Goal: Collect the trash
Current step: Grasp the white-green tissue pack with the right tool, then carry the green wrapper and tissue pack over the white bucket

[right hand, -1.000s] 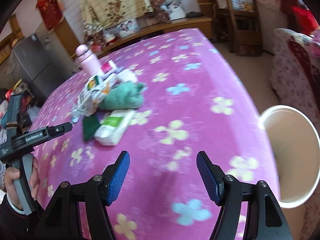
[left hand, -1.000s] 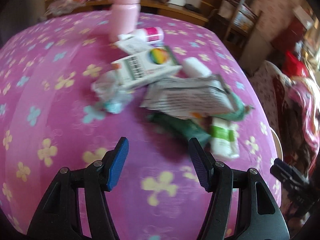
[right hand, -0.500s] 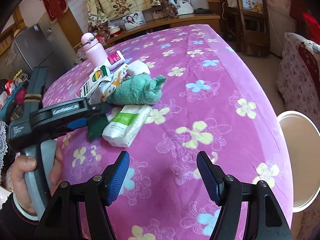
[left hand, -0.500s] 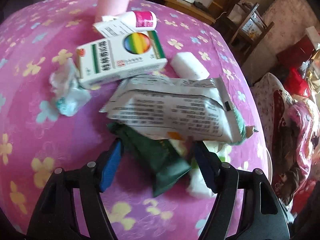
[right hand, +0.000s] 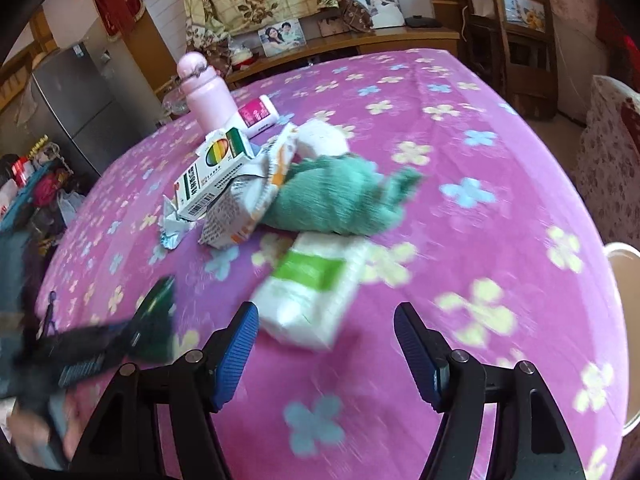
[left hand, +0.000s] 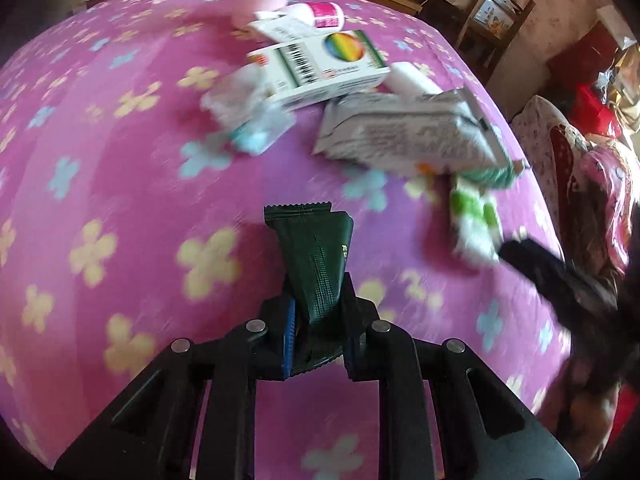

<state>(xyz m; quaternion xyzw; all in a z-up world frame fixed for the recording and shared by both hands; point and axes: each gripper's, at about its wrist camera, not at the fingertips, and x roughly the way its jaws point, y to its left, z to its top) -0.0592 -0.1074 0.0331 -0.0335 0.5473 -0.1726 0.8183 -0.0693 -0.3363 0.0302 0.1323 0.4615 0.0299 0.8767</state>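
Dark green wrapper (left hand: 316, 264), crinkled foil with a serrated top edge: clamped between the blue pads of the left gripper (left hand: 318, 338), whose jaws have just been closing and are now pressed shut on its lower end. The wrapper is held upright above the pink flowered tablecloth (left hand: 120, 184), apart from the remaining pile. In the right wrist view it is seen blurred at the lower left (right hand: 158, 320), at the tip of the left gripper.

Right gripper (right hand: 326, 350): jaws are held about half open, with nothing between the pads; it is poised over the tablecloth just in front of a white tissue pack with a green band (right hand: 312, 292).

Remaining pile, beyond the wrapper:
- silver printed pouch (left hand: 404, 136), lying flat, partly over a green cloth (right hand: 340, 200);
- white medicine box with a rainbow disc (left hand: 324, 66), resting against the pouch;
- crumpled white and teal paper (left hand: 248, 120), just beside the box;
- small white roll (left hand: 412, 80), behind the box;
- white bottle with a magenta label (left hand: 320, 14), lying on its side;
- pink flask (right hand: 206, 94), upright, at the far end of the pile.

White round bin (right hand: 624, 336): seen in part past the right edge of the table.
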